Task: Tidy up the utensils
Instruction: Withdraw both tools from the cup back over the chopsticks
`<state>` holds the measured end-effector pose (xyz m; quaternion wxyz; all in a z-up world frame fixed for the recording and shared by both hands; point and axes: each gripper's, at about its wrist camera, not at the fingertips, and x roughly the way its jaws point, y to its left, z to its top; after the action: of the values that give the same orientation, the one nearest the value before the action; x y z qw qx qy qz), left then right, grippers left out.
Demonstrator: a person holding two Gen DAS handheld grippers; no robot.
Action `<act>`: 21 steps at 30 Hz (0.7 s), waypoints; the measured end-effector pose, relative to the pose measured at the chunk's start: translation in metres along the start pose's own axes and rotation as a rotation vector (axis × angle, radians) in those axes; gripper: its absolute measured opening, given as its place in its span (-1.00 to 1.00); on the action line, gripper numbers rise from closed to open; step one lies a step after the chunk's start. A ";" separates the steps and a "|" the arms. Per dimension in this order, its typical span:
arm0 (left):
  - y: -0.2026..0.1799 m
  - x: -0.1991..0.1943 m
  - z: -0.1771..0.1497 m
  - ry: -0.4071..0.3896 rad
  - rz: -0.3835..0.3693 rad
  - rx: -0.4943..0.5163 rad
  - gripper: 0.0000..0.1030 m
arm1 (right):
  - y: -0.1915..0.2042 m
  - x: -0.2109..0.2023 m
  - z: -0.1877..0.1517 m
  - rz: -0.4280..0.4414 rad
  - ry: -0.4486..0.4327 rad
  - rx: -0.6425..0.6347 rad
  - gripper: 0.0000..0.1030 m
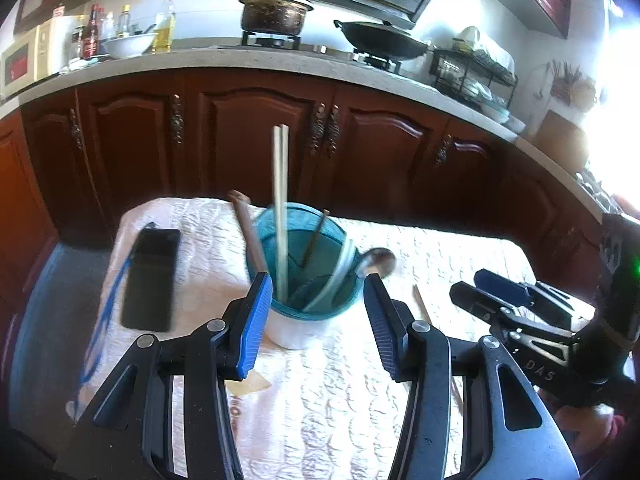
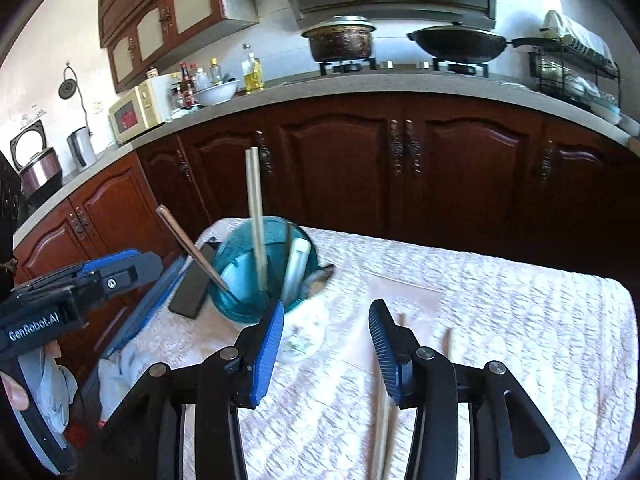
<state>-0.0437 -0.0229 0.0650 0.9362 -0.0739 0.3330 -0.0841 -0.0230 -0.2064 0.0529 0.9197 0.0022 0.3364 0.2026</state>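
Now both grippers hover low over a table covered with a white quilted cloth (image 2: 500, 320). The left gripper (image 1: 318, 316) has its blue-padded jaws spread wide and empty, framing a teal utensil holder (image 1: 308, 304) on the table's left-centre. Standing in that holder are a pair of pale chopsticks (image 1: 281, 200) rising nearly upright, a wooden-handled utensil (image 1: 248, 228) leaning left, a dark stick on the far side, and a white-handled spoon (image 1: 340, 272) with a metal spoon bowl (image 1: 376, 262) resting just beside the rim. The right gripper (image 2: 326, 344) is likewise wide open, holding nothing — loose chopsticks (image 2: 386, 412) lie on the cloth near its right finger. A black phone (image 1: 150, 278) lies left of the holder.
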 end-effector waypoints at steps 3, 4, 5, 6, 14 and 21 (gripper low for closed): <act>-0.012 0.007 -0.006 0.010 -0.005 0.024 -0.08 | -0.013 -0.008 -0.005 -0.023 0.002 0.015 -0.18; -0.016 0.010 -0.007 0.015 -0.009 0.033 -0.08 | -0.016 -0.010 -0.007 -0.029 0.002 0.019 -0.18; -0.020 0.011 -0.009 0.018 -0.012 0.040 -0.08 | -0.020 -0.013 -0.009 -0.035 0.003 0.025 -0.18; -0.023 0.013 -0.010 0.020 -0.015 0.044 -0.08 | -0.024 -0.015 -0.010 -0.041 0.005 0.029 -0.18; -0.044 0.029 -0.017 0.040 -0.016 0.077 -0.08 | -0.050 -0.027 -0.022 -0.088 0.014 0.072 -0.01; -0.052 0.041 -0.021 0.062 -0.025 0.080 -0.08 | -0.060 -0.028 -0.030 -0.112 0.031 0.083 -0.01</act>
<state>-0.0315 -0.0834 0.0338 0.9266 -0.0378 0.3573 -0.1112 -0.0384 -0.2762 0.0381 0.9234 0.0185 0.3582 0.1369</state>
